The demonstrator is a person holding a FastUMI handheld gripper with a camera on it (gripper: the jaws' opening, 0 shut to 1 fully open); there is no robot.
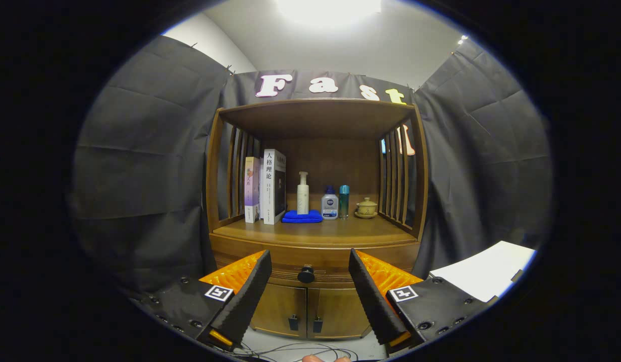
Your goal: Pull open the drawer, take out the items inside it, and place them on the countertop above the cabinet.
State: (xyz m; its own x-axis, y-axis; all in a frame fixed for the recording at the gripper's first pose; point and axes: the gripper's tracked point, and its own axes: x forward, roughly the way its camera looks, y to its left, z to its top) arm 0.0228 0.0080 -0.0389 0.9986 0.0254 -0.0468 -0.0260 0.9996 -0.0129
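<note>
Your gripper [309, 261] is spread wide and holds nothing; the drawer [315, 261] is closed, its knob [306, 274] sitting between your fingers, just beyond them.

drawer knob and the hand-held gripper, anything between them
Nothing: in the gripper view the open hand-held gripper frames the drawer knob across bare space.

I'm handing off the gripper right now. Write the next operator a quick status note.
Gripper: open, holding nothing, fingers spread either side of the round black drawer knob, which sits beyond them, untouched.
Wooden cabinet drawer: shut; its contents cannot be seen.
Wooden countertop: has bare room in front of the books, blue folded cloth, bottles and small lidded cup.
Done: nothing yet.
Left: grip knob, pull drawer open, lift items onto countertop.
</note>
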